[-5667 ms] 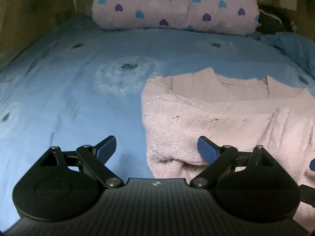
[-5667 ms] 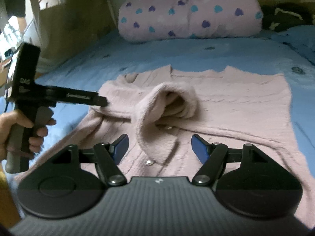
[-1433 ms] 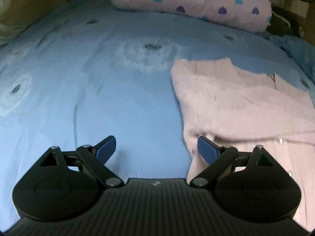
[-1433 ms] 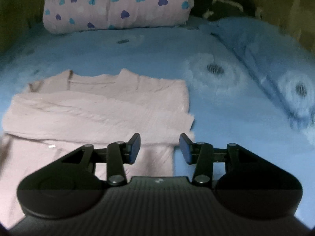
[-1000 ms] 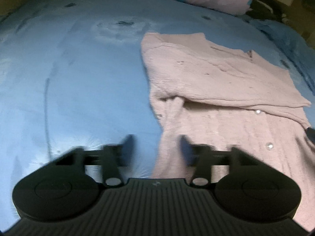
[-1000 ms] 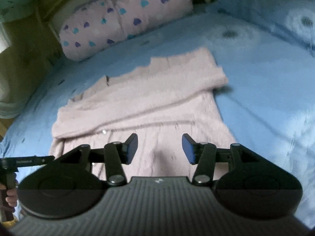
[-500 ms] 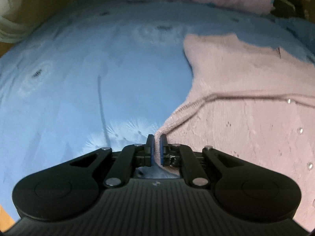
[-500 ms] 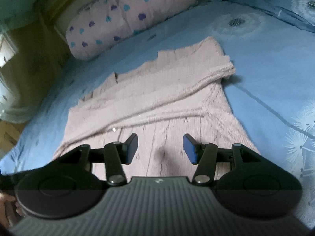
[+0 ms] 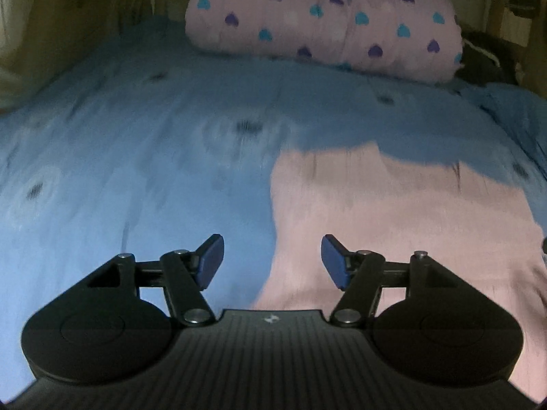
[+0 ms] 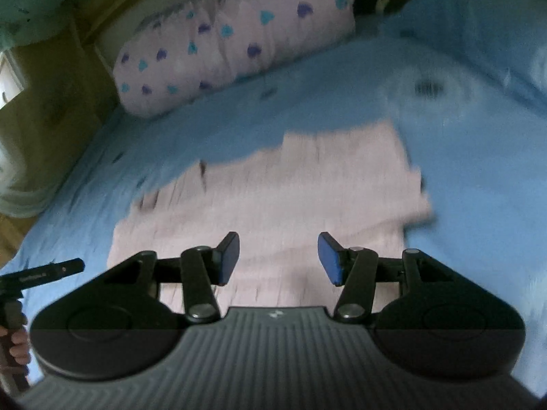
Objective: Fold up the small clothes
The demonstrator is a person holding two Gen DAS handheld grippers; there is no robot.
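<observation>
A pale pink knitted cardigan (image 9: 403, 212) lies flat on the blue bedsheet (image 9: 136, 157). It fills the right half of the left wrist view and the middle of the right wrist view (image 10: 280, 198), both blurred by motion. My left gripper (image 9: 272, 261) is open and empty, above the cardigan's left edge. My right gripper (image 10: 278, 259) is open and empty, above the cardigan's lower middle. The left tool (image 10: 37, 275) shows at the left edge of the right wrist view.
A pink duvet roll with blue and purple hearts (image 9: 328, 20) lies at the head of the bed, also in the right wrist view (image 10: 232, 41). Dark clothing (image 9: 485, 58) sits at the back right. Wooden furniture (image 10: 51, 95) stands left of the bed.
My left gripper was shut at the cardigan's lower left corner half a second ago; it is now open and empty. Both views have shifted and are blurred. The right gripper stays open.
</observation>
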